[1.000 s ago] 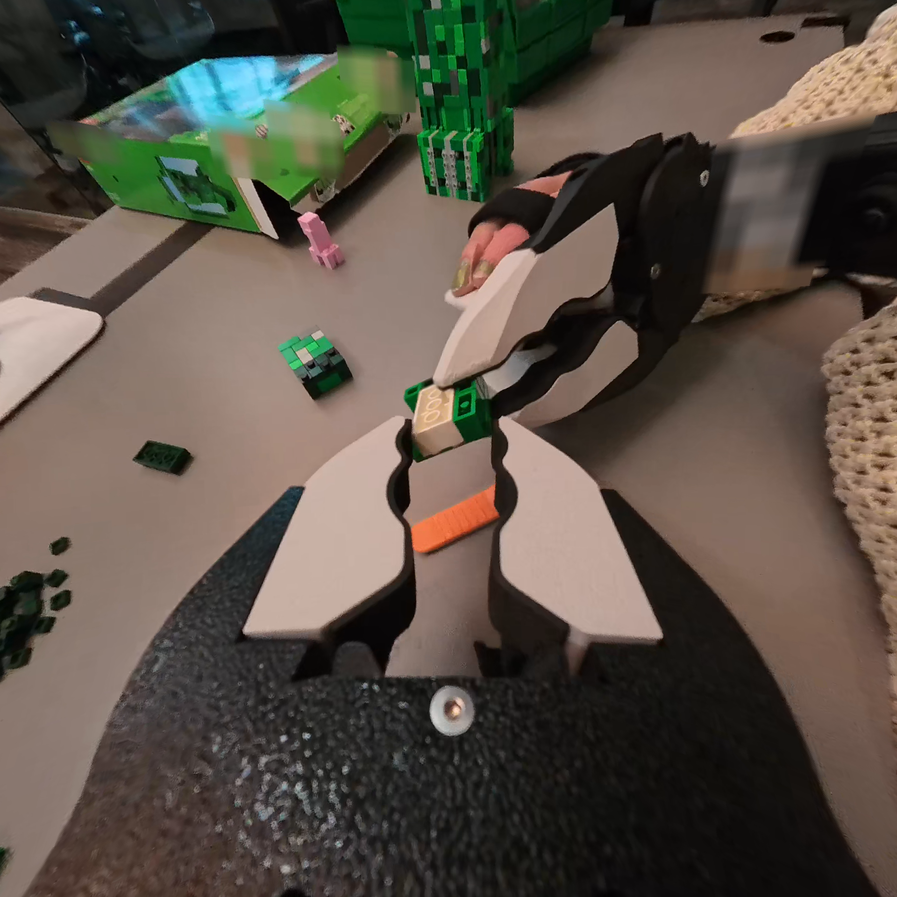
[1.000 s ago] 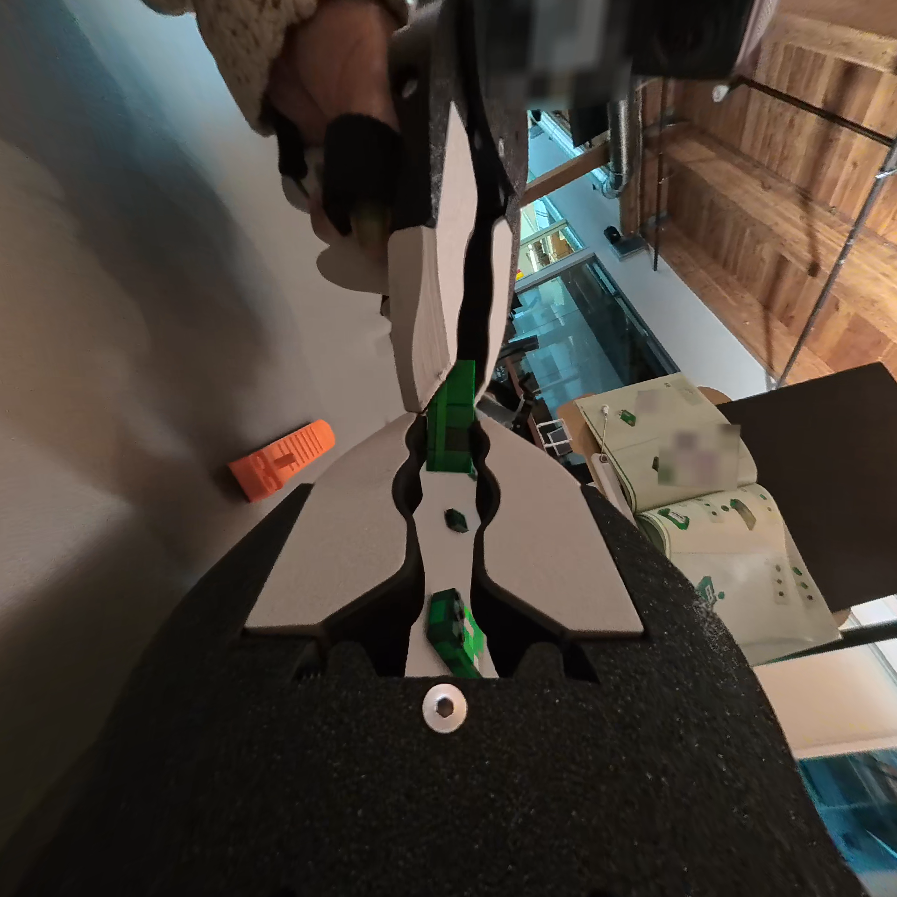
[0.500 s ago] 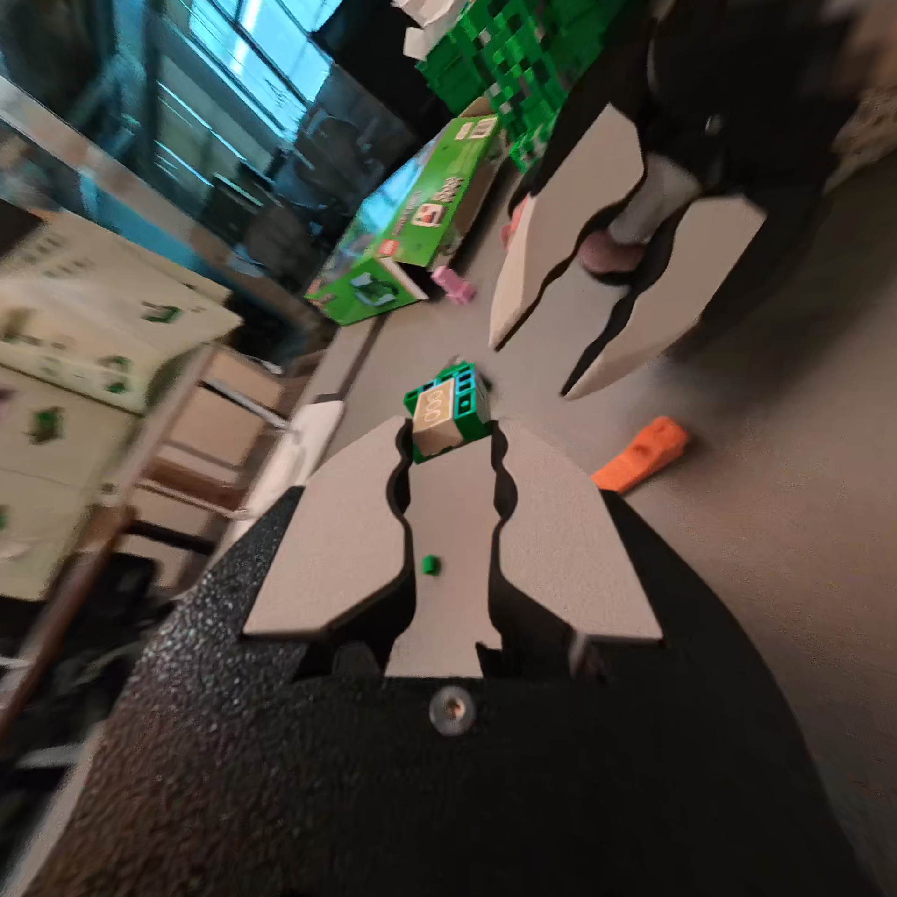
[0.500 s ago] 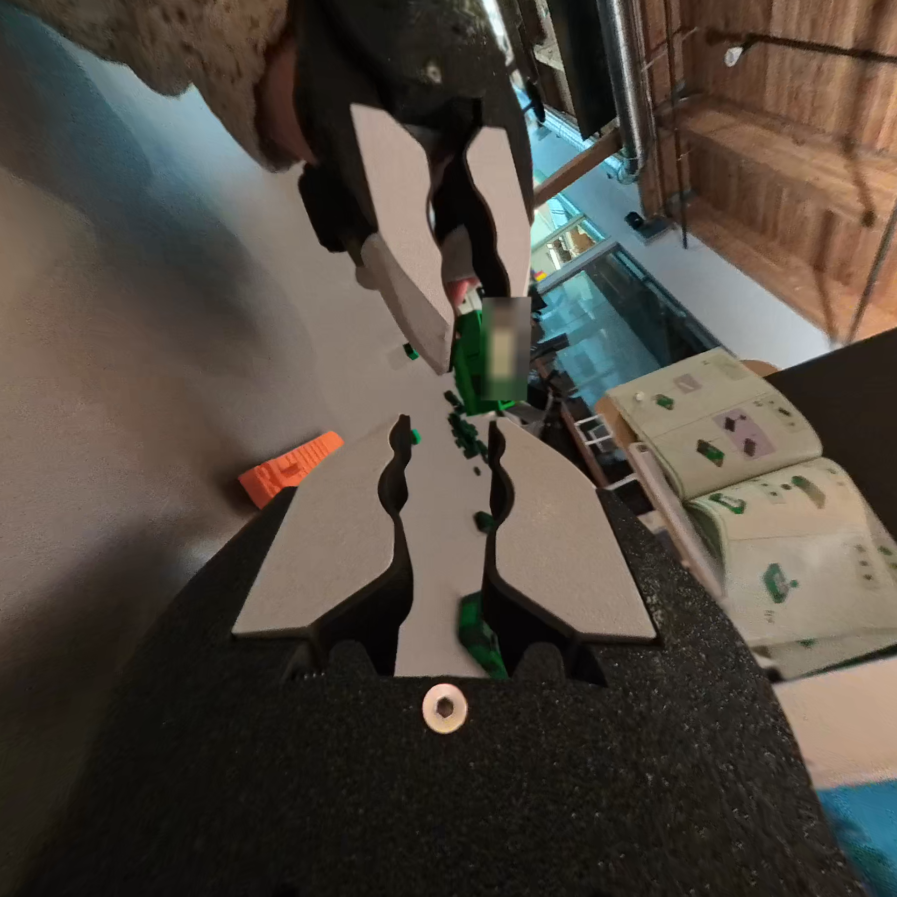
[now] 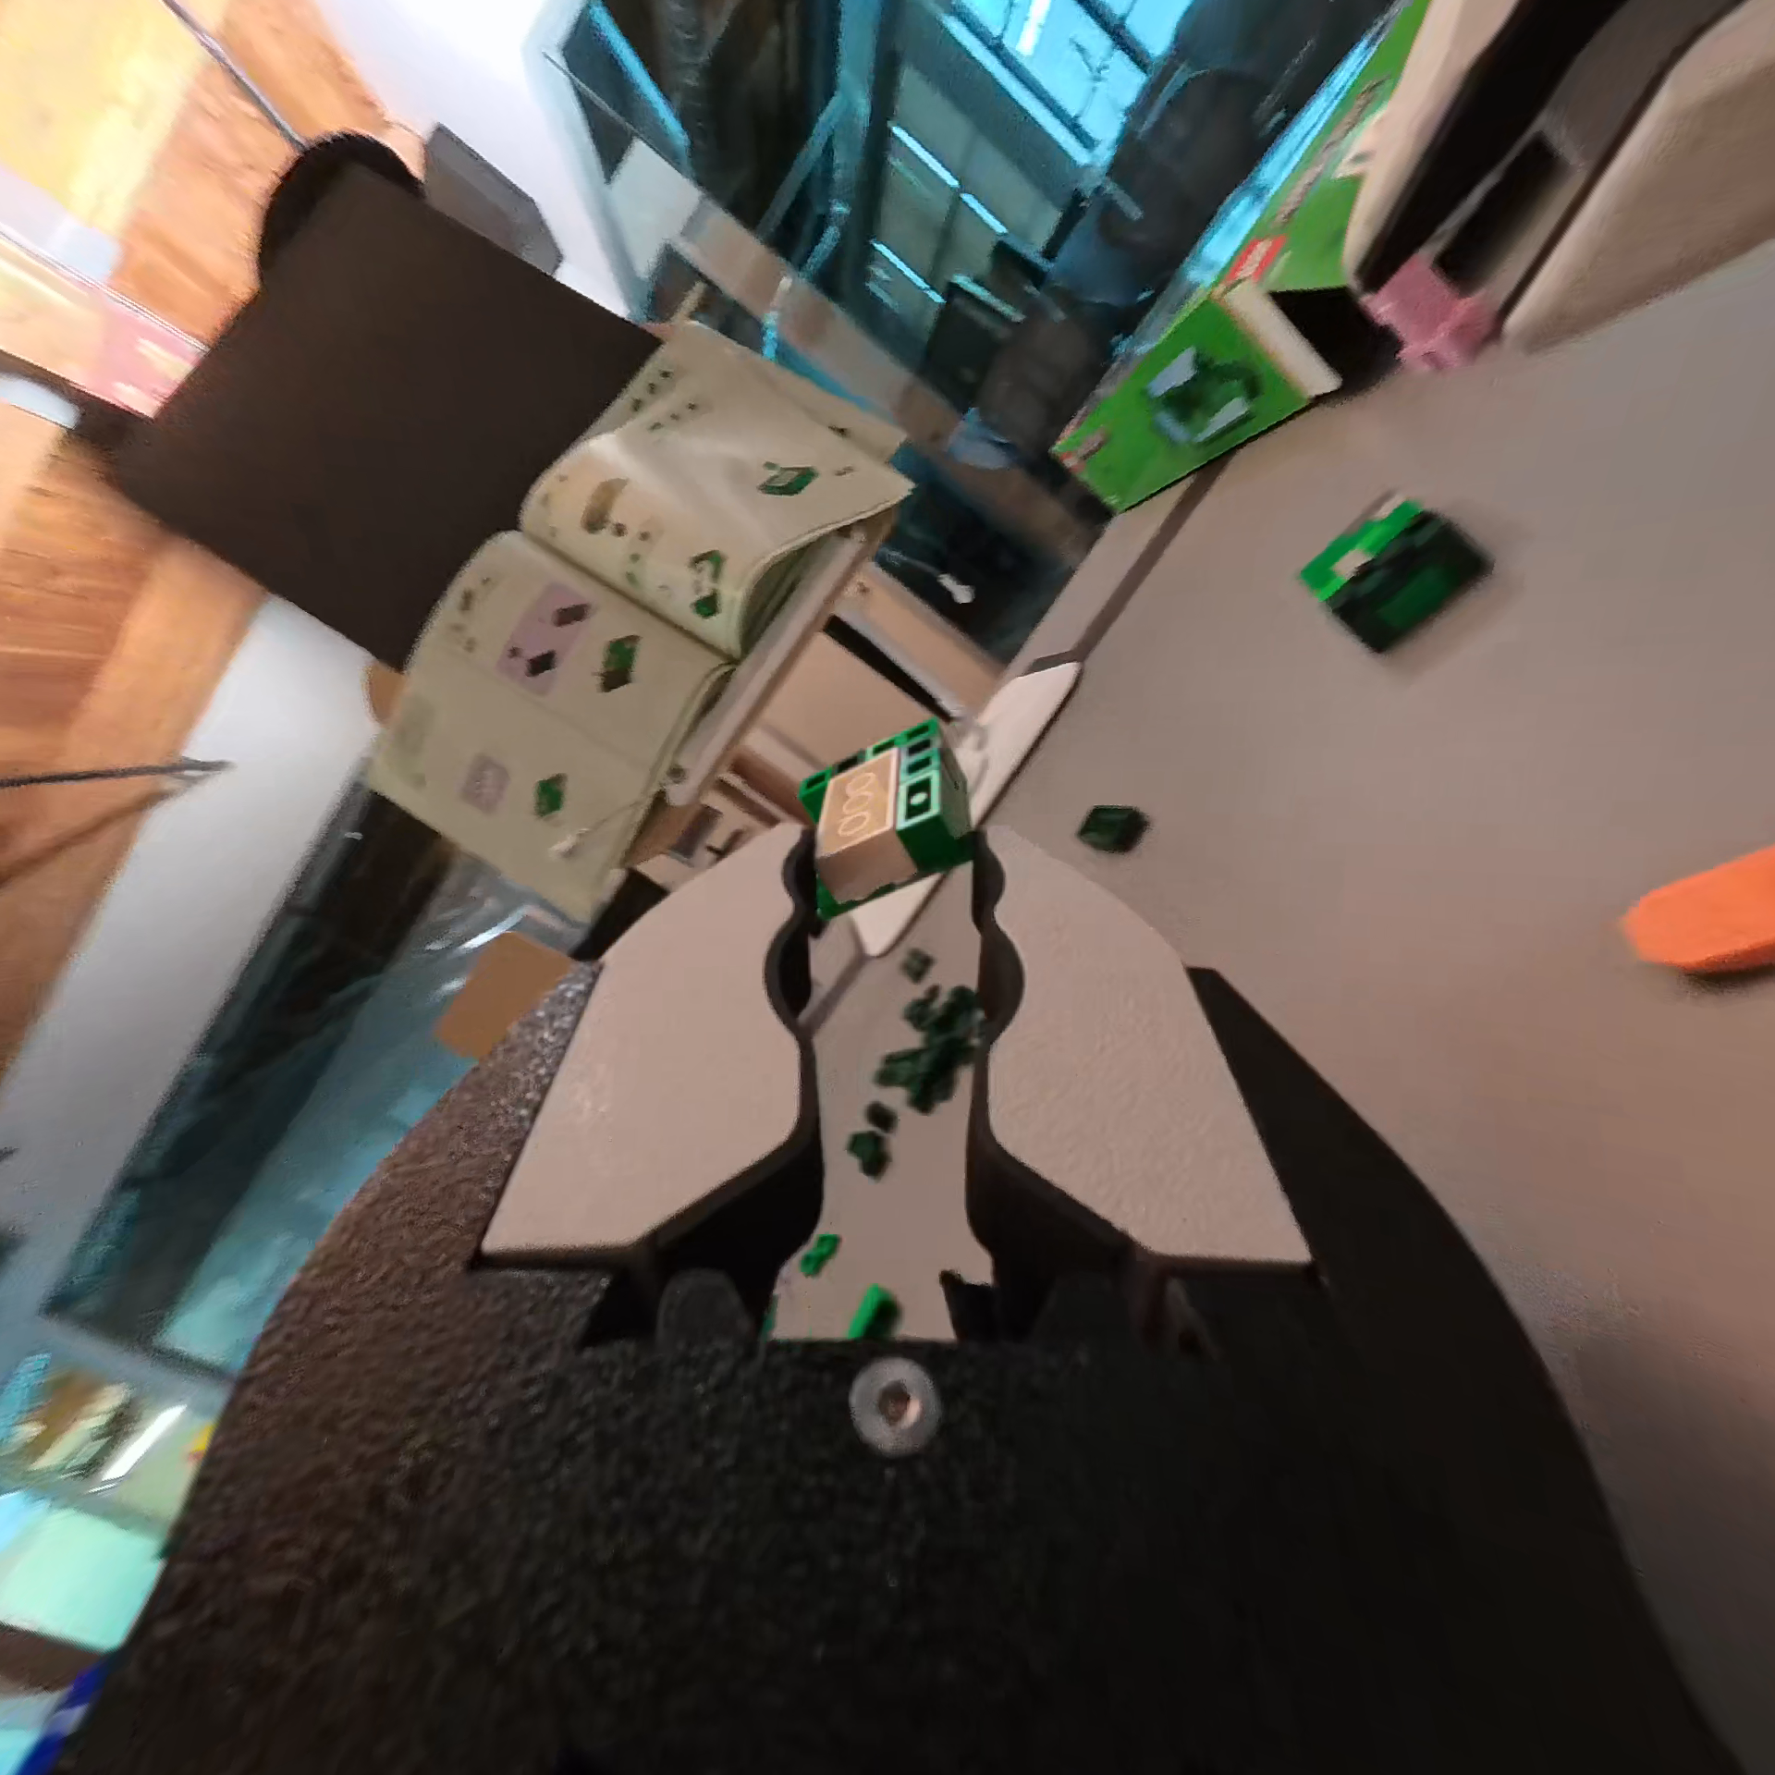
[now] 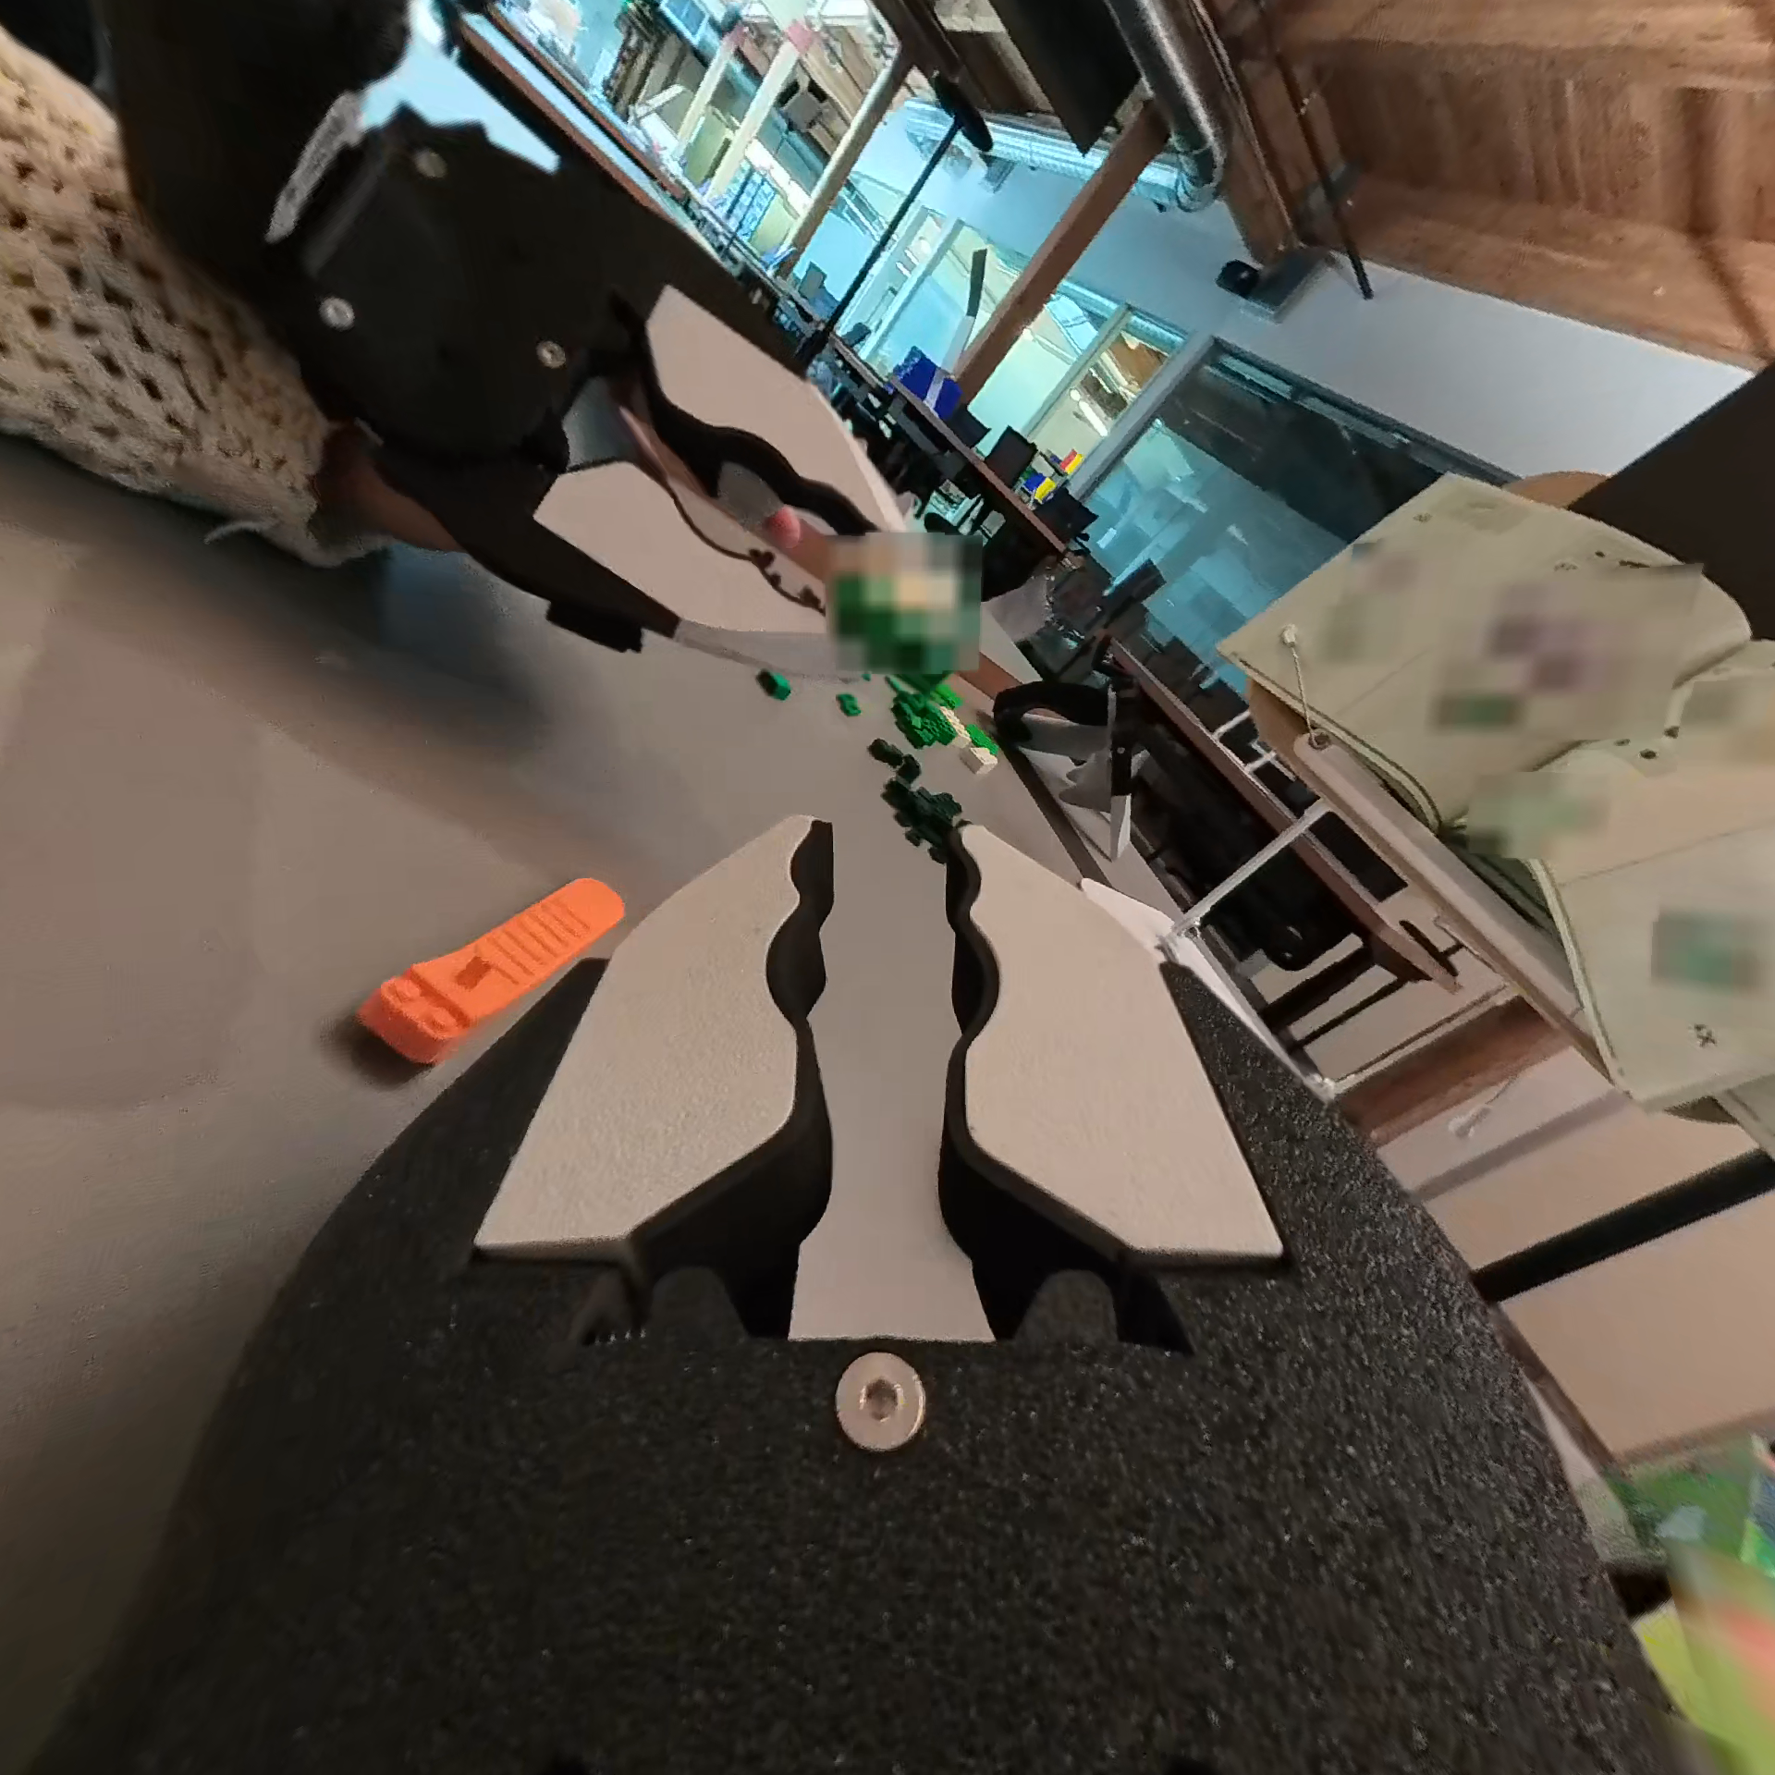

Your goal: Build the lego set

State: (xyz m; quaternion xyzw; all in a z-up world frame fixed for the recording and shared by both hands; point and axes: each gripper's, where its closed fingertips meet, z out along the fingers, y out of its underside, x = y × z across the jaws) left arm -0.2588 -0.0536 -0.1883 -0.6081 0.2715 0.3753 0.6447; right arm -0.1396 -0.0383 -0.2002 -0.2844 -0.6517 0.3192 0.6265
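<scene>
My left gripper is shut on a small green and tan lego block, gripped at the fingertips and held up above the grey table. In the right wrist view the left gripper shows at the upper left with the block under a mosaic patch. My right gripper is open and empty, low over the table and a short way back from the left one. Loose green pieces and dark green pieces lie just beyond its fingertips.
An orange brick separator lies left of my right gripper and also shows in the left wrist view. A small green assembly, a green box and an open instruction booklet are farther off.
My right gripper let go of the green block, opened and drew back from the left one. My left gripper kept the block and swung round with it, away from the right gripper.
</scene>
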